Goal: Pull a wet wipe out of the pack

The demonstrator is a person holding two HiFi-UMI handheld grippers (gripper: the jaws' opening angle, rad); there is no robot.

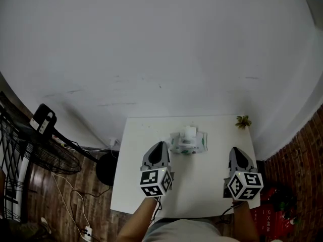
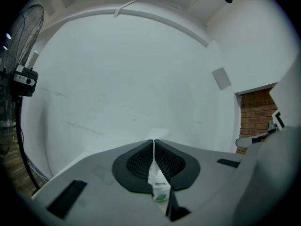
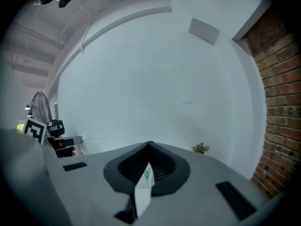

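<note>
Left gripper [image 1: 160, 145] and right gripper [image 1: 235, 150] both pressed together, pinching nothing, above table [image 1: 197, 183], each short of pack [image 1: 187, 145]. 1 wipe [image 1: 190, 131] sticks up from pack top.

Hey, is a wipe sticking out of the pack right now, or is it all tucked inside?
Sticking out: in the head view a white wipe stands up from the top of the pack.
</note>
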